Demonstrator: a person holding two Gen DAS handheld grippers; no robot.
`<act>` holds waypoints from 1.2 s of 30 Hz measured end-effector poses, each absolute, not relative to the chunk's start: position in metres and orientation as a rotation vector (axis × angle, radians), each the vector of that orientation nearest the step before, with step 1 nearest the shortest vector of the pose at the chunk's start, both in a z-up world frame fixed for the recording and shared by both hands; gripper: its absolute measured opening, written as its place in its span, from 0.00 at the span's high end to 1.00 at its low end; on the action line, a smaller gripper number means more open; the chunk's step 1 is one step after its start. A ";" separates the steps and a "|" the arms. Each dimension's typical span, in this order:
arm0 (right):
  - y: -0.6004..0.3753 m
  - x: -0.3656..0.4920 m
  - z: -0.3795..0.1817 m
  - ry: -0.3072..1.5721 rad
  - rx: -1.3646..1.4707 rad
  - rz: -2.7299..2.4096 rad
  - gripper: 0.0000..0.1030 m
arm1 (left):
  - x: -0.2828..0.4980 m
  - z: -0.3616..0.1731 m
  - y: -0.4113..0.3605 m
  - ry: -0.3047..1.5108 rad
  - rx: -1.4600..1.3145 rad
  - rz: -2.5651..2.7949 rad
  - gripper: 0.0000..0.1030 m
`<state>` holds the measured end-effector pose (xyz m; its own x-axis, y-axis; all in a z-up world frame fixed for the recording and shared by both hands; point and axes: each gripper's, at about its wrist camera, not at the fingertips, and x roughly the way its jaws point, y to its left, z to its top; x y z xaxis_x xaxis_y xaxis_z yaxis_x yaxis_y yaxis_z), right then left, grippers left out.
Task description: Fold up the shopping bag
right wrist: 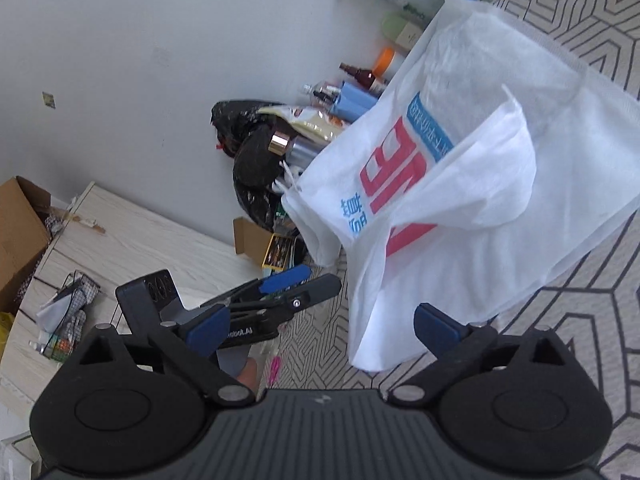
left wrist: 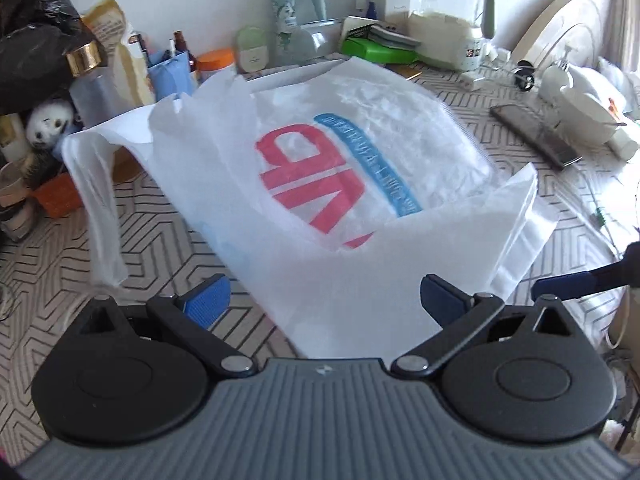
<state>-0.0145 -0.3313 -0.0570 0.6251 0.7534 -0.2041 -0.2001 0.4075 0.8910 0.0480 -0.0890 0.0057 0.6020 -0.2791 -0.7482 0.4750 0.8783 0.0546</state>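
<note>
Seemingly part-folded, the shopping bag (left wrist: 320, 184) lies mid-frame on the patterned surface (left wrist: 472, 96), one flap turned over its print; both grippers' jaws are spread, left gripper (left wrist: 322, 300) and right gripper (right wrist: 320, 326) holding nothing, so the fabric rests by its own weight

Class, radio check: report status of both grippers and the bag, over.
Left gripper open, right gripper open, neither gripping. White shopping bag half-folded, rumpled on patterned table. Phone and clutter alongside, off the bag.
</note>
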 end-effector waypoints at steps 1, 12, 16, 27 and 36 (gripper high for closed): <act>-0.335 -0.017 -0.057 0.644 0.957 0.632 0.03 | 0.050 0.003 -0.097 0.814 0.283 -0.415 0.00; -0.355 -0.013 -0.079 0.585 0.982 0.458 0.00 | 0.041 -0.018 -0.119 0.857 0.376 -0.429 0.00; -0.356 -0.014 -0.088 0.571 1.031 0.520 0.00 | 0.035 -0.015 -0.119 0.845 0.403 -0.425 0.00; -0.344 -0.030 -0.057 0.475 0.919 0.748 0.00 | 0.022 -0.018 -0.142 0.740 0.538 -0.324 0.00; -0.366 -0.026 -0.040 0.551 0.789 0.500 0.00 | 0.015 -0.019 -0.141 0.715 0.589 -0.313 0.00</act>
<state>-0.0263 -0.3658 -0.0403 0.7492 0.6047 -0.2702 -0.2111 0.6047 0.7679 0.0152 -0.1408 -0.0189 0.7191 -0.0712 -0.6912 0.4599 0.7944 0.3967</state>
